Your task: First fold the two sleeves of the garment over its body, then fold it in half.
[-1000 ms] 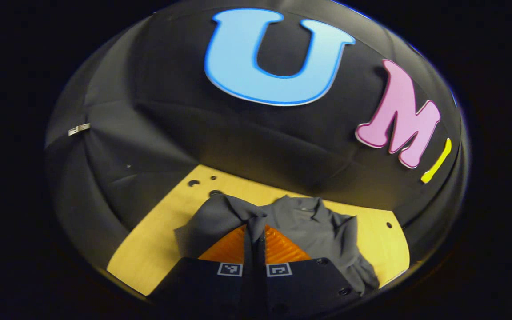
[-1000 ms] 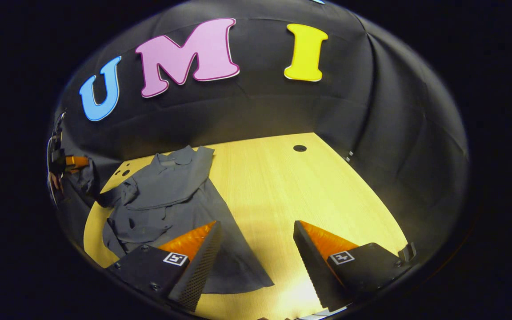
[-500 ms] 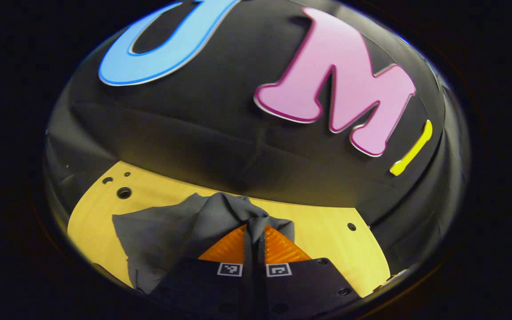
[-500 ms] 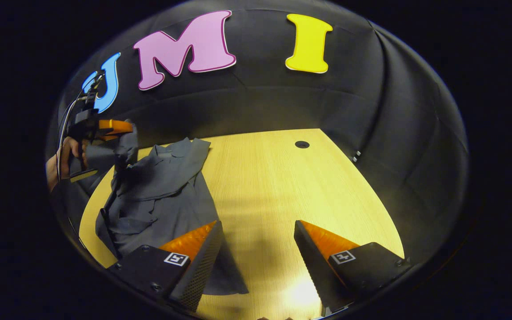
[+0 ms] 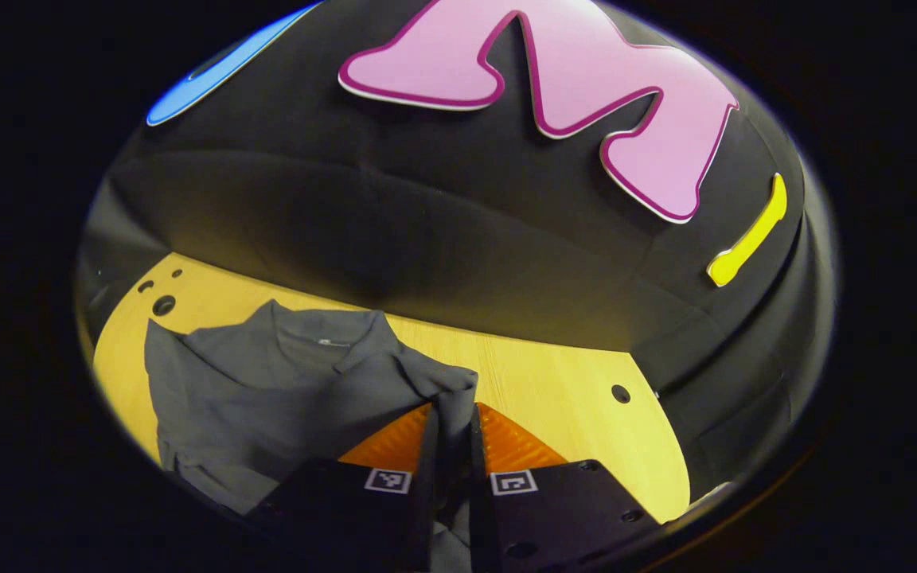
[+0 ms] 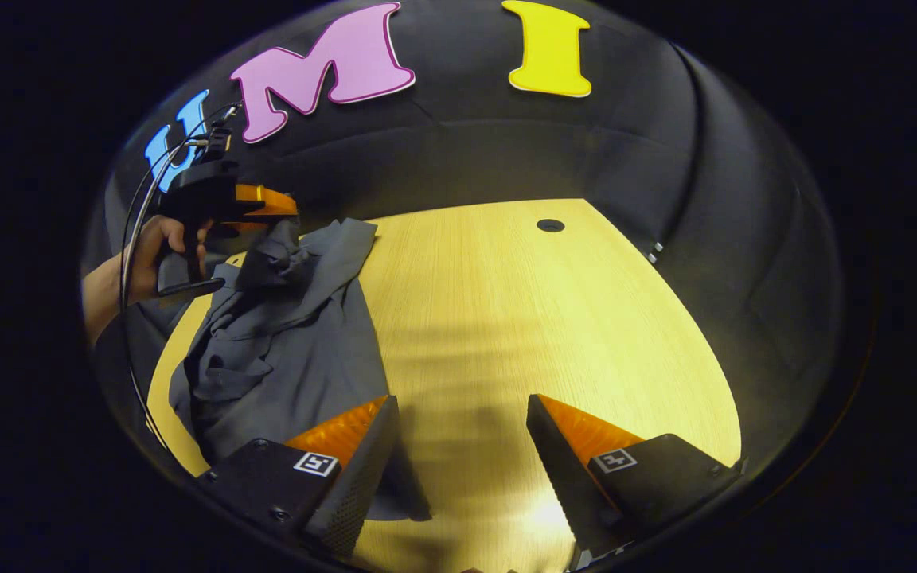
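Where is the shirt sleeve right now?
In the right gripper view it hangs at upper left, pinched in the left tongs, lifted above the shirt on the table.

- The left gripper view rides low and close over the shirt (image 5: pixel 267 390), looking along the left gripper (image 5: pixel 452 422) across the table (image 5: pixel 554 382) toward the booth wall, which stands near.
- The right gripper view sits higher and farther back, behind the right gripper (image 6: pixel 458 446), looking down the table's (image 6: pixel 522 318) length toward the same wall.
- It takes in the left gripper (image 6: pixel 267 208) and the hand (image 6: pixel 148 255) holding it, far off at left.
- Both views share the shirt (image 6: pixel 283 350), the table and its round hole (image 5: pixel 621 393) (image 6: pixel 550 225).
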A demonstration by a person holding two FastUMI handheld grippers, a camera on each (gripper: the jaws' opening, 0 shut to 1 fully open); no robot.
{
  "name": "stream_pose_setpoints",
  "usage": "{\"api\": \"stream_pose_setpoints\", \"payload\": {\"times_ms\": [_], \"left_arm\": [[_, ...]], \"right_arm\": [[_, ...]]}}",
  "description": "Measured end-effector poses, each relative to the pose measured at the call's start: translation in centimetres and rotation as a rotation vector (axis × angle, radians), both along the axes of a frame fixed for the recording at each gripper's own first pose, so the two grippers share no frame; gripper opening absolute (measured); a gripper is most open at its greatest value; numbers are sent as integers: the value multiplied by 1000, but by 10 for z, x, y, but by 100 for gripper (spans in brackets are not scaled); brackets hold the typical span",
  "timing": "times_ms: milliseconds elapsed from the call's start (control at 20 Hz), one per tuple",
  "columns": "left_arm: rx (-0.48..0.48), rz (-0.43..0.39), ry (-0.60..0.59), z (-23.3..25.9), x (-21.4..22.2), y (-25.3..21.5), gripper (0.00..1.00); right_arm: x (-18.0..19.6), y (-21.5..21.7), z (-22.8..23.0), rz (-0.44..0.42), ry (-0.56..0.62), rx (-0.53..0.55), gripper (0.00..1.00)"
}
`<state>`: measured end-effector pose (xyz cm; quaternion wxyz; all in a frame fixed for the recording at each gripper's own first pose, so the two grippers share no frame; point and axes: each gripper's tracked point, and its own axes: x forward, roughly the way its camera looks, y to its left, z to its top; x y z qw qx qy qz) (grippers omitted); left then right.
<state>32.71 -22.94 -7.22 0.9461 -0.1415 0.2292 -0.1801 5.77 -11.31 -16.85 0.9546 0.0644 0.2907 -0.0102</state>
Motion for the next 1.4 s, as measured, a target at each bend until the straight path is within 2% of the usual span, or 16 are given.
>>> {"api": "stream_pose_setpoints", "payload": {"times_ms": [50,200,300,450,500,550,700,800,1050,1300,1400], "left_arm": [[6,5,-1,0,0,0,18],[26,1,-52,11,-9,7,64],[106,6,-93,16,-29,37,95],[227,30,-120,5,-68,89,96],[233,46,-88,-7,-94,114,96],[194,72,-24,-24,-125,141,96],[184,189,77,-67,-175,212,96],[217,313,209,-125,-224,286,96],[154,371,303,-169,-244,307,96],[186,332,355,-202,-242,297,97],[246,317,383,-212,-243,295,96]], "right_arm": [[0,1,0,8,3,5,99],[1,9,-1,33,8,14,99],[4,22,-3,58,17,40,99],[5,40,-7,109,30,45,100],[4,49,-12,137,41,40,99],[1,58,-18,165,59,40,99],[-8,84,-35,233,107,56,99],[-13,94,-56,259,156,17,100],[-15,89,-80,212,224,39,100],[-10,105,-83,204,199,13,99],[-7,119,-86,206,212,-3,98]]}}
